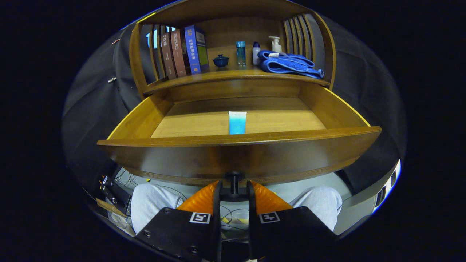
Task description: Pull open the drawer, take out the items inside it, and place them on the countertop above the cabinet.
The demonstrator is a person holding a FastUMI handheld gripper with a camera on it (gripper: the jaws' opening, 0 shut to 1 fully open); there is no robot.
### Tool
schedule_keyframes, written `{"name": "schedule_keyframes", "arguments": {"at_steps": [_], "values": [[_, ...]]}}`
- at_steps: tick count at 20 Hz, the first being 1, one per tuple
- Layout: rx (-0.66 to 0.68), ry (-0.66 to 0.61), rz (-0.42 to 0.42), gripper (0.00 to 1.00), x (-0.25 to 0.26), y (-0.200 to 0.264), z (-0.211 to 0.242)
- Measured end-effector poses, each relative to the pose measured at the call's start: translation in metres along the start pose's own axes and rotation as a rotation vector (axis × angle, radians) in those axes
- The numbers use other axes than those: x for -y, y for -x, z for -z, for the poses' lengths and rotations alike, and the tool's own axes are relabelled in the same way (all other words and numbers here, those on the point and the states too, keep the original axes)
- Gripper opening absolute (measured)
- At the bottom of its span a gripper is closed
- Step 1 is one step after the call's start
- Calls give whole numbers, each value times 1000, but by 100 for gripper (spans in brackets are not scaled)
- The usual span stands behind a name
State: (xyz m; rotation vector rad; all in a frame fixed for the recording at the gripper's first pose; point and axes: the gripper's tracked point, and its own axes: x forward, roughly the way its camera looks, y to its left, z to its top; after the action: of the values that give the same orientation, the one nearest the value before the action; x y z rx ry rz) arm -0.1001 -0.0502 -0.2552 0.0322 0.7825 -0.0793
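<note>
The wooden drawer stands pulled out toward me, its front panel just beyond the fingers. Inside, a blue tube lies on the drawer floor near the front wall, in line with the gap between the fingers. My gripper is under the drawer front, with both fingers closed on the dark drawer knob. Beyond the drawer is the countertop of the cabinet.
On the countertop stand several books, a small dark blue lidded cup, a blue bottle, a white bottle, a pump bottle and a folded blue towel. A person's knees are below the drawer.
</note>
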Motion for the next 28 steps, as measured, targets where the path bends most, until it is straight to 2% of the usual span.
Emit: {"name": "schedule_keyframes", "arguments": {"at_steps": [2,5,8,14,18,22,28], "values": [[-9,7,-2,35,0,0,1],[81,-3,9,51,4,18,-20],[150,-4,22,100,6,41,-37],[202,-30,-24,100,-4,58,-88],[186,-28,-39,100,-9,31,-135],[77,-25,-39,100,-10,-21,-158],[-149,-18,-6,100,-6,-92,-145]]}}
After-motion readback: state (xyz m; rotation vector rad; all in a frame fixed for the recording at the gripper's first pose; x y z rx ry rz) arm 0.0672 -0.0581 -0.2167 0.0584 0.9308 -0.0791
